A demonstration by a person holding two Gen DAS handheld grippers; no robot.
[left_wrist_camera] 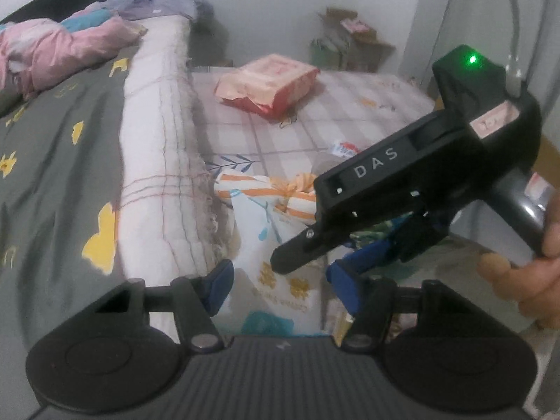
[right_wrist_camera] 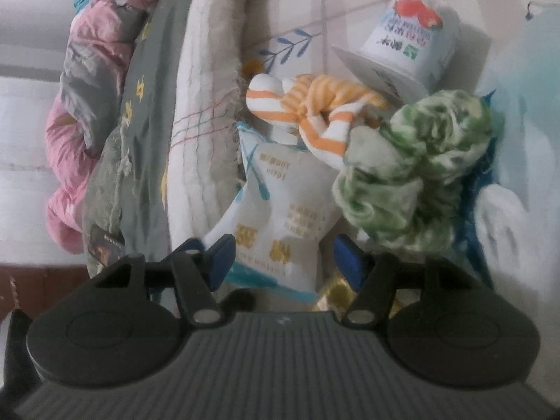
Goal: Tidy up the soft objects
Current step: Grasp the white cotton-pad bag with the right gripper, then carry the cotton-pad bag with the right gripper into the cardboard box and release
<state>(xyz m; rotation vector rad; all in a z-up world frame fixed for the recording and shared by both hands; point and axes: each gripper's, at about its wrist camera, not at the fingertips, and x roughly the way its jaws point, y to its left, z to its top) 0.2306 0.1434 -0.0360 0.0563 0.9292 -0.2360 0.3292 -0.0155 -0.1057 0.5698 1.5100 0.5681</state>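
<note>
My left gripper (left_wrist_camera: 276, 285) sits at the bottom centre of the left wrist view, jaws apart, blue pads clear of everything. A white tissue pack (left_wrist_camera: 280, 280) with gold and teal print lies behind the gap, untouched; its print is too blurred to read.

My right gripper (right_wrist_camera: 283, 259), at the bottom centre of its own view, likewise has its jaws apart and grips nothing. The same tissue pack (right_wrist_camera: 280, 210) lies between and beyond the pads; I cannot tell whether the left pad grazes it. Its gold characters appear upside down and illegible.

In the left wrist view, the right gripper's black body crosses the right half of the frame, lettered "DAS" on a grey strip, a green light lit at its top, a hand (left_wrist_camera: 525, 269) on the handle at the right edge.

Directly above the pack lies an orange-striped knotted cloth (right_wrist_camera: 315, 119). To its right, a green-and-white cloth (right_wrist_camera: 420, 175), bunched. At upper right stands a white tub (right_wrist_camera: 409, 35) with a red motif, text unreadable.

Left of centre, a rolled white blanket (right_wrist_camera: 210, 105); further left, a grey quilt (left_wrist_camera: 52, 175) with yellow shapes and a pink duvet (left_wrist_camera: 52, 49). An orange packet (left_wrist_camera: 269, 84) rests at upper centre on the checked sheet (left_wrist_camera: 350, 105).
</note>
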